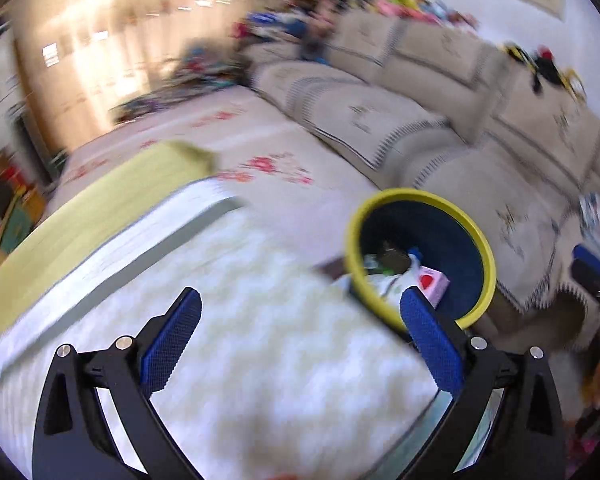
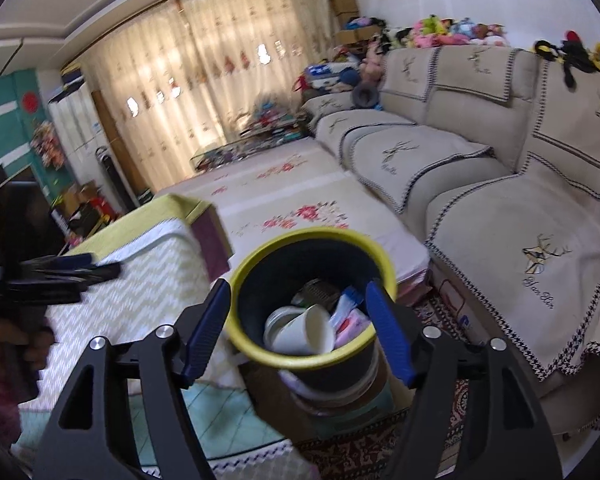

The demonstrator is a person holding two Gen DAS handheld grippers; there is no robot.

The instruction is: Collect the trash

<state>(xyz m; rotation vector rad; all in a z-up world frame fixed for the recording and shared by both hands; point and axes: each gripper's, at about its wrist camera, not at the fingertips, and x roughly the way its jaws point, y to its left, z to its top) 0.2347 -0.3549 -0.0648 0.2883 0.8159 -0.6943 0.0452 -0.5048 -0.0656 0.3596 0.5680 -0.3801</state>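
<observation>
Hovering our right gripper (image 2: 298,334) over the bin (image 2: 312,356) (already holding a cup (image 2: 304,336)), we keep both grippers' jaws spread, empty; left gripper (image 1: 296,340) above the table (image 1: 260,360).

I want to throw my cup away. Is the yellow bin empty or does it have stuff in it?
It has stuff in it. The bin holds a white paper cup and wrappers, well below the rim.

Left gripper (image 1: 300,302): black angular linkage arms, silver round rivets at the joints, blue ribbed finger pads (image 1: 172,344). Right gripper (image 2: 298,294): same build, black frame, silver rivets, blue pads (image 2: 388,332). Beside the left gripper's black body, a skin-toned hand (image 2: 18,342) shows, blurred.
</observation>
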